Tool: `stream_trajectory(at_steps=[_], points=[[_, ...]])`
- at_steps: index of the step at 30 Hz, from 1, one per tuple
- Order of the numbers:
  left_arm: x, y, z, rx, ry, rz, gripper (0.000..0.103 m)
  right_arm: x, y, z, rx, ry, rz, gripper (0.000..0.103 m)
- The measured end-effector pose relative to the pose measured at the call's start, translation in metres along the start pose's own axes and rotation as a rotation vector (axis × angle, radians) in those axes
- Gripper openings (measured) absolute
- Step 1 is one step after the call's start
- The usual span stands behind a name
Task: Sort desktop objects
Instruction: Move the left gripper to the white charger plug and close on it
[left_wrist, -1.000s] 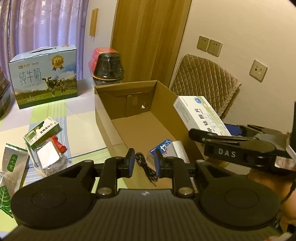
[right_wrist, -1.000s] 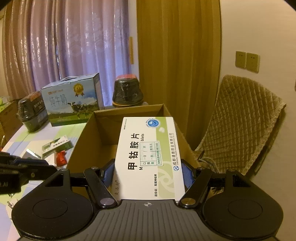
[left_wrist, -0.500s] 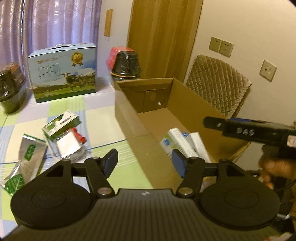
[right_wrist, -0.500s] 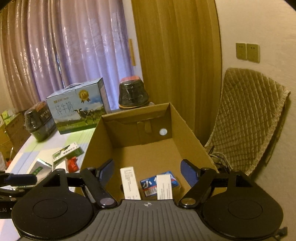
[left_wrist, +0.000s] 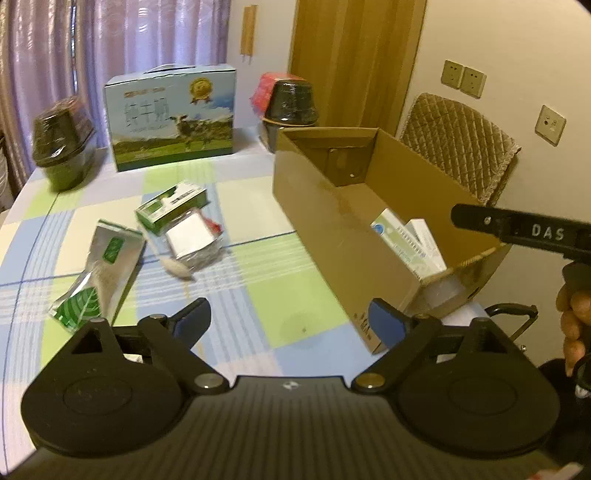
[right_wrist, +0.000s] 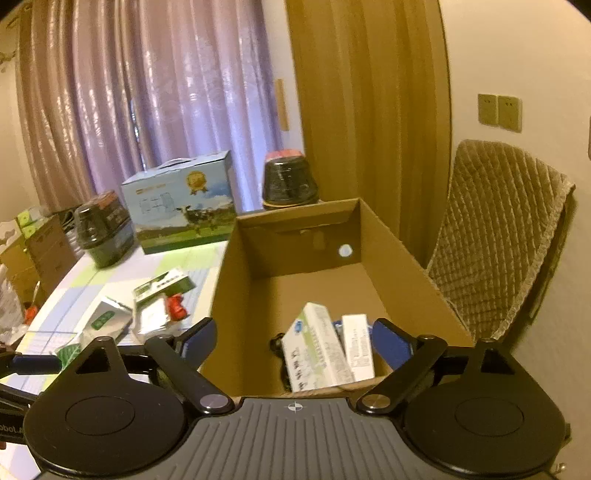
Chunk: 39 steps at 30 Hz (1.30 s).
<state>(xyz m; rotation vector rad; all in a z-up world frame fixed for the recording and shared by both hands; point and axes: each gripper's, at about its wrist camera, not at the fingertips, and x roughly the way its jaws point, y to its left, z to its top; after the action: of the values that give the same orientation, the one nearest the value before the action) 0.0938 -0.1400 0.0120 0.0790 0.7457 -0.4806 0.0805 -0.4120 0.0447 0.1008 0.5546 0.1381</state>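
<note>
An open cardboard box (left_wrist: 332, 218) (right_wrist: 402, 266) stands on the checked tablecloth at the right. Inside it lie white medicine boxes (right_wrist: 317, 350) (left_wrist: 406, 240) and a black cable (right_wrist: 275, 341). Left of the box lie a green and white carton (left_wrist: 171, 205), a clear packet with a red part (left_wrist: 194, 238), a silver tea pouch (left_wrist: 99, 273) and a small white object (left_wrist: 175, 266). My left gripper (left_wrist: 290, 323) hangs open and empty above the tablecloth, in front of the box's near corner. Over the box's near end, my right gripper (right_wrist: 293, 338) is open and empty.
A blue milk carton case (left_wrist: 171, 118) and two dark wrapped tubs (left_wrist: 64, 142) (left_wrist: 290, 101) stand at the table's back. A quilted chair (right_wrist: 506, 236) is right of the box. A hand (left_wrist: 574, 317) holds the right gripper's body (left_wrist: 528, 230).
The right gripper opened and dropped the large white medicine box into the cardboard box, then pulled back. The left gripper opened wide and withdrew from the box toward the table's left.
</note>
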Motion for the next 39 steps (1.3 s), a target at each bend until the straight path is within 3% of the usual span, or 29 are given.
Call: stream_trajectory(at_steps=[7, 22, 33, 39], points=[[-0.023, 0.012, -0.016, 0.017, 0.004, 0.073, 0.099, -0.020, 0.031, -0.002, -0.034, -0.026, 0.037, 0.101], [-0.058, 0.055, -0.050, -0.045, 0.019, 0.143, 0.102, -0.029, 0.093, -0.026, -0.115, 0.025, 0.133, 0.101], [-0.065, 0.099, -0.069, -0.119, 0.023, 0.141, 0.101, -0.020, 0.116, -0.050, -0.159, 0.089, 0.165, 0.101], [-0.054, 0.109, -0.072, -0.032, 0.031, 0.106, 0.098, -0.007, 0.124, -0.057, -0.151, 0.116, 0.198, 0.101]])
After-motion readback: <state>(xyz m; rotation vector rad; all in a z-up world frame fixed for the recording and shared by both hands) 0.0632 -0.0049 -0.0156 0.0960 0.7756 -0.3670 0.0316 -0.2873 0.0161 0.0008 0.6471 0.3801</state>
